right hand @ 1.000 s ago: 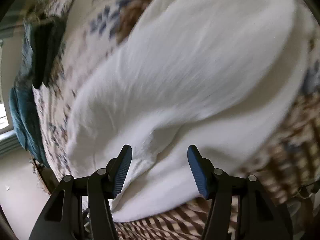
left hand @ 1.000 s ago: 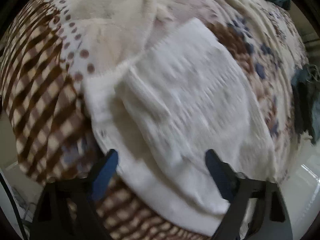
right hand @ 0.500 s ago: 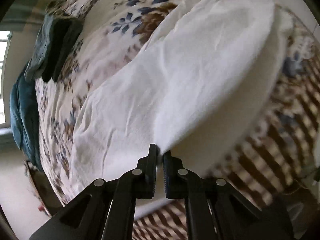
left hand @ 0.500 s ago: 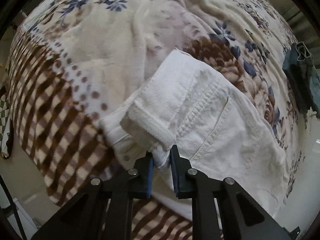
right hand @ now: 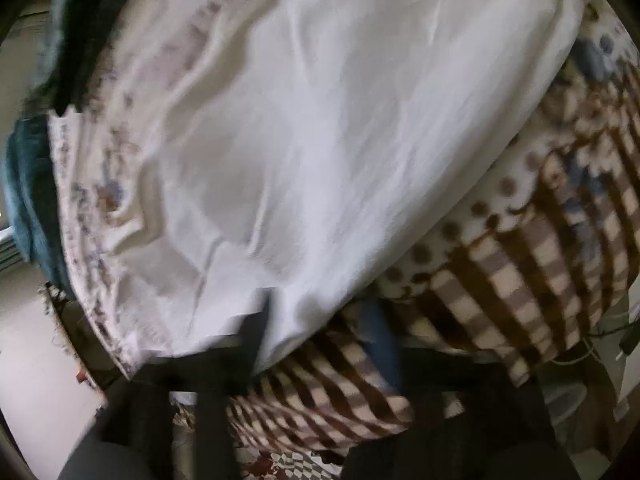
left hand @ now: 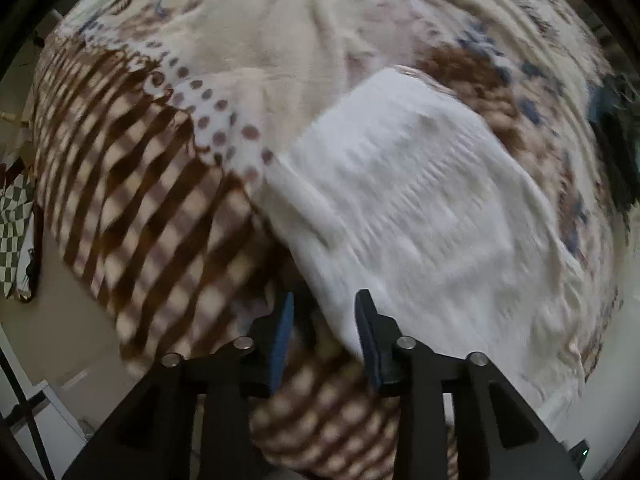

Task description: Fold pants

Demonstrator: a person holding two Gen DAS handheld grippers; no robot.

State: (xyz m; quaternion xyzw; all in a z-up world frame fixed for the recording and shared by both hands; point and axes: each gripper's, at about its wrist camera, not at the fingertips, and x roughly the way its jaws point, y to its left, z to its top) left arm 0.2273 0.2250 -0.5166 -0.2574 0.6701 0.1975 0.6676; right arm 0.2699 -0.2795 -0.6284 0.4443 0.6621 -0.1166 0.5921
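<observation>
Both pairs of tongs have let go of the white cotton pants since half a second ago, when each was pinched tight on a fold of the cloth: the left tongs then clamped the thick waistband corner, and the right tongs nipped an edge of the leg fabric. Now the left tongs stand part-way apart and are opening, with only the near edge of the white cloth lying by the right-hand blue pad and no pinch on it; the brown-and-cream checked border of the fleece blanket shows in the gap below. The right tongs are blurred by motion, yet their blue pads plainly stand wide and are opening, and the pants' edge lies between and behind them without being squeezed. The waistband corner that stood raised and rolled earlier has dropped, so the pants now lie flat as a folded white panel on the floral middle of the blanket covering the bed, near its checked edge. A dark teal garment sits well apart at the far side of the bed. Judged from this, one fold has just been laid down and released; the panel looks wide enough that a further fold, or a smoothing pass, probably remains.
</observation>
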